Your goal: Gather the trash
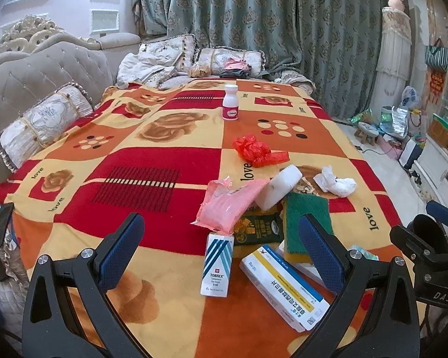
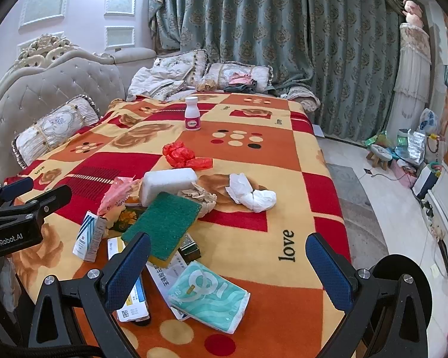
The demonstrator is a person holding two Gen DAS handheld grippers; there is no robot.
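Left wrist: left gripper (image 1: 221, 250) fingers apart above Tobrex box (image 1: 217, 265).

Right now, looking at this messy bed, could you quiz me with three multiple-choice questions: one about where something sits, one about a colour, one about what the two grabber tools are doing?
1. Where does the white pill bottle stand?
A. Alone, farther up the blanket than the pile
B. On top of the scouring pad
C. On the floor

2. What colour is the scouring pad's top face?
A. Blue
B. Green
C. Pink

3. How do the left gripper and right gripper stand?
A. Both shut on trash
B. One is holding the crumpled white tissue
C. Both open, holding nothing

Answers:
1 A, the bottle is upright by itself beyond the crumpled red plastic bag.
2 B, green on top with a yellow layer beneath.
3 C, each pair of blue fingers is spread wide with nothing between them; the crumpled white tissue lies untouched.
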